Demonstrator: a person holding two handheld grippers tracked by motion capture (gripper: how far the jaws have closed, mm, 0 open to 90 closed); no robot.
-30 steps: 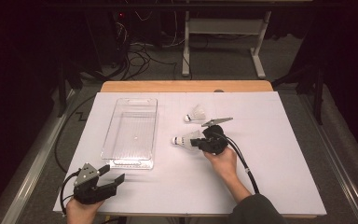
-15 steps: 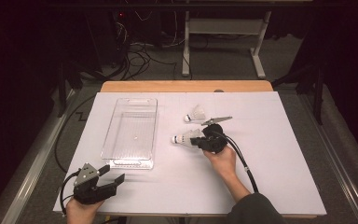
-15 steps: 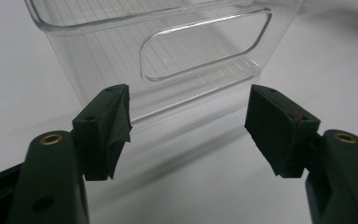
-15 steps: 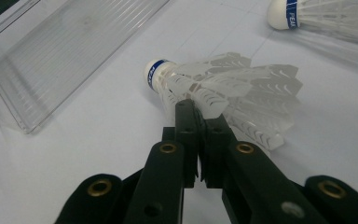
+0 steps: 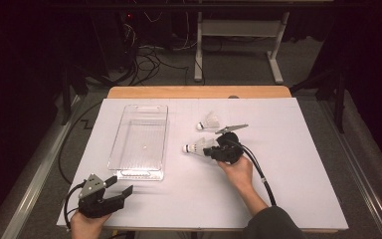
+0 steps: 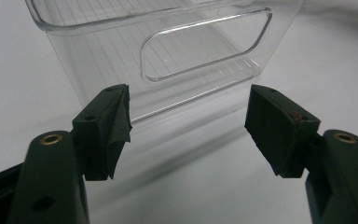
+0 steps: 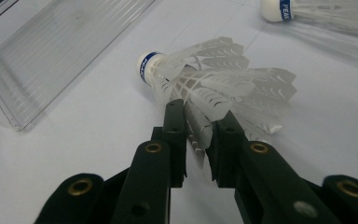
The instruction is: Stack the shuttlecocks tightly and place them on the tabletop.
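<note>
Nearest to me, my left claw [image 5: 122,190] rests at the front-left corner of the desk [image 5: 298,199], jaws spread wide with nothing between them. In the left gripper view it looks straight at the near end wall of the clear plastic bin [image 6: 158,51], the handle cut-out dead ahead, not touching it.

A bit further out, my right claw [image 7: 199,140] is pinched on the feather skirt of the near shuttlecock [image 7: 214,86], a few feathers squeezed between the pads. Its cork tip with the blue band points toward the bin. From the high view this shuttlecock [image 5: 195,146] lies just right of the bin [image 5: 140,140], low over the desk; I can't tell whether it is lifted clear.

Beyond it, the second shuttlecock [image 5: 209,121] lies on its side on the white desk, untouched, near the first but apart from it.

Score so far, as I read it: the bin holds nothing, so no shuttlecock is in. One is gripped and ready to carry over the rim; the far one needs its own pick and drop after that.
</note>
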